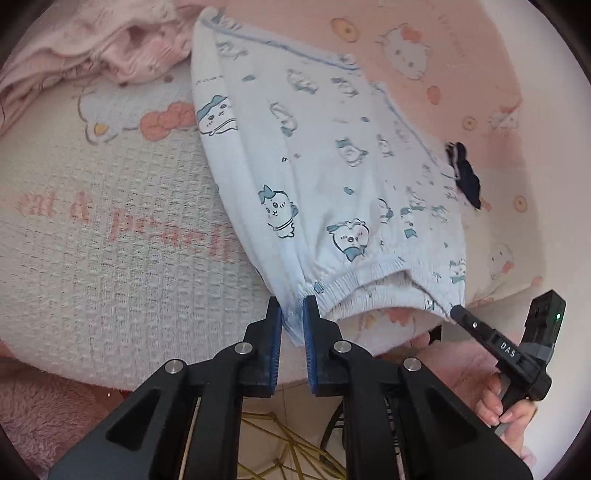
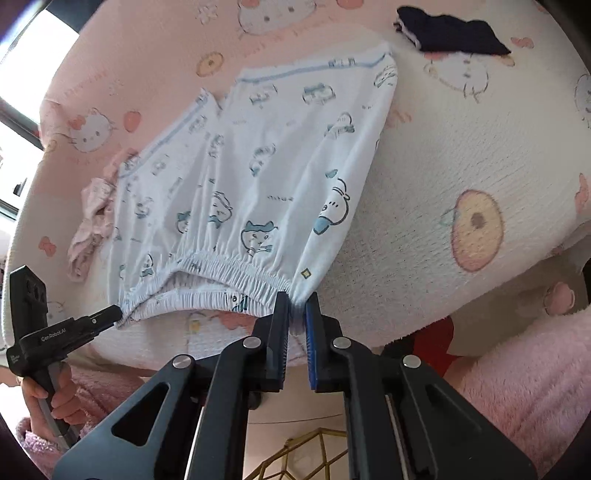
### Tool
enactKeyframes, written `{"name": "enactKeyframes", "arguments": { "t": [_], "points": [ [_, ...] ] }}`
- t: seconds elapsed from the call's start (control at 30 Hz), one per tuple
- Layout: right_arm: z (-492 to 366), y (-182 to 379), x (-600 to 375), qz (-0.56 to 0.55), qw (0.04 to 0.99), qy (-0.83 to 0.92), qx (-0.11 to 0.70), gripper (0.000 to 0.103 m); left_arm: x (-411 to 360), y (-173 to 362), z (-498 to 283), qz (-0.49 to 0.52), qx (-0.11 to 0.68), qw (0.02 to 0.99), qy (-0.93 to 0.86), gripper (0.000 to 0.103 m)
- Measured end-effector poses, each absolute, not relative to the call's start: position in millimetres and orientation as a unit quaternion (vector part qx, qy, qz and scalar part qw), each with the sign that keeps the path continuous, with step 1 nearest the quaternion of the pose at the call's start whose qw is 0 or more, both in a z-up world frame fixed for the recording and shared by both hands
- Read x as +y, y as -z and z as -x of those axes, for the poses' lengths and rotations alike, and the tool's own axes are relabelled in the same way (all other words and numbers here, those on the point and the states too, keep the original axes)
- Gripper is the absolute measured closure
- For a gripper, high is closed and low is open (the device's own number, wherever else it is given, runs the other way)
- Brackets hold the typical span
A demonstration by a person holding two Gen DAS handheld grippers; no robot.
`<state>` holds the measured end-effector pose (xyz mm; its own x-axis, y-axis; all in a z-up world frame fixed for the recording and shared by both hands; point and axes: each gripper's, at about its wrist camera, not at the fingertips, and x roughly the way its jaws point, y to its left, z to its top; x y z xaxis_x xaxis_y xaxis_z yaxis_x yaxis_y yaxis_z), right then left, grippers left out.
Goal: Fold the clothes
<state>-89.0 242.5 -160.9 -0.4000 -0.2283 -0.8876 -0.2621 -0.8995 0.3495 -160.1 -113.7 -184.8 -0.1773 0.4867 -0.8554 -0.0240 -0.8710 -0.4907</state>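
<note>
Likely a home bedroom: cartoon-cat blanket (image 1: 110, 206) underneath.

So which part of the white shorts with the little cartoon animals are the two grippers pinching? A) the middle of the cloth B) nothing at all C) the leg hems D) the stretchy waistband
D: the left gripper and the right gripper each clamp one end of the shorts' gathered waistband.

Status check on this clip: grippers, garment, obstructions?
Left gripper, right gripper: jaws shut on waistband corners. White printed shorts flat on blanket. Dark cloth nearby, clear.
</note>
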Motion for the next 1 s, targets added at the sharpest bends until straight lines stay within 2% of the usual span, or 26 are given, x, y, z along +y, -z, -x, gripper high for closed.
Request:
{"name": "enactKeyframes", "arguments": {
  "t": [0.2, 0.27, 0.37, 0.5, 0.67, 0.8, 1.0],
  "points": [
    [86.6, 194.1, 248.8, 0.590, 0.027, -0.768, 0.247, 0.095, -108.1, 212.2, 160.3, 0.664, -0.146, 0.144, -0.719, 0.088],
    [85.9, 207.8, 256.5, 0.600, 0.028, -0.748, 0.281, 0.092, -109.9, 199.7, 162.8, 0.646, -0.134, 0.140, -0.738, 0.081],
    [84.0, 212.2, 267.5, 0.597, 0.028, -0.735, 0.318, 0.090, -110.3, 178.9, 166.3, 0.613, -0.113, 0.135, -0.770, 0.080],
    [86.7, 211.1, 265.3, 0.595, 0.030, -0.743, 0.306, 0.090, -87.3, 179.5, 177.3, 0.605, -0.100, 0.161, -0.773, 0.080],
    [89.0, 201.2, 261.3, 0.581, 0.031, -0.762, 0.284, 0.094, -54.7, 207.5, 182.6, 0.648, -0.027, 0.151, -0.746, 0.080],
    [100.9, 185.7, 258.9, 0.553, 0.004, -0.783, 0.283, 0.095, -55.2, 203.6, 185.6, 0.648, -0.045, 0.161, -0.743, 0.078],
    [150.1, 157.0, 226.9, 0.539, -0.060, -0.808, 0.233, 0.095, -69.5, 205.9, 197.3, 0.648, -0.098, 0.153, -0.740, 0.077]
  ]
}}
